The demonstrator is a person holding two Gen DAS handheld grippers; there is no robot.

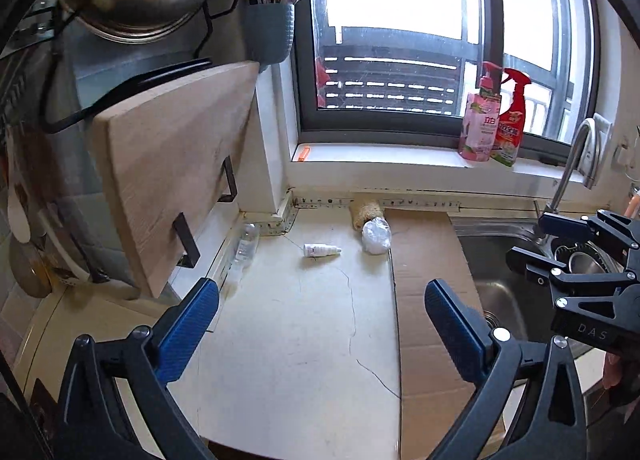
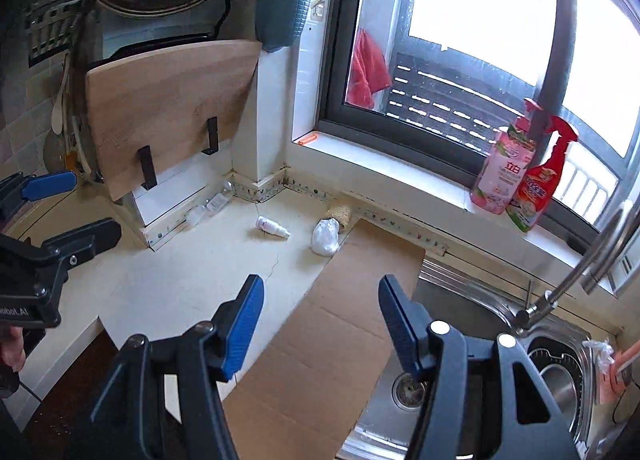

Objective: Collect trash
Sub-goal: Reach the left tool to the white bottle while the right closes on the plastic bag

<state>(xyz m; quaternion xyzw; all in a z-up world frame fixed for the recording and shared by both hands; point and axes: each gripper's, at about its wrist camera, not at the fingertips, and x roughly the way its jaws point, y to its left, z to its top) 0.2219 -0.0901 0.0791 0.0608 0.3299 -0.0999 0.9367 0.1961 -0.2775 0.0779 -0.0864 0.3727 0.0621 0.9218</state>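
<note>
Grippers first: the left gripper (image 1: 322,330) fills the lower part of its own view with its blue pads spread wide and nothing between them, hanging over the pale countertop (image 1: 288,324). The right gripper (image 2: 322,324) sits low in its view too, jaws partly spread and empty, above the flat cardboard sheet (image 2: 332,324) that bridges the counter and the steel sink (image 2: 472,300).

Trash lies toward the centre of both views, near the back wall. A small white dropper bottle (image 1: 321,250) lies on its side on the bare counter; just right of it a crumpled white plastic bag (image 1: 376,235) rests at the cardboard's far corner, touching a loofah-like scrubber (image 1: 366,211) behind it. A clear empty bottle (image 1: 246,244) lies left of centre, at the foot of the wooden cutting board (image 1: 168,179) held in a black rack.

For a clean pickup, I would bring one gripper down over the dropper bottle with the pads across its short width, since it looks likely to roll. The bag probably wants a deep pinch into its bulk.

Writing: the right gripper's body, at the right edge of the left view, reads "DAS"; the left one's body shows a partial "…bot.AI". The pink bottle (image 2: 504,171) and red spray bottle (image 2: 540,187) on the sill carry Chinese labels too small to read fully.
</note>
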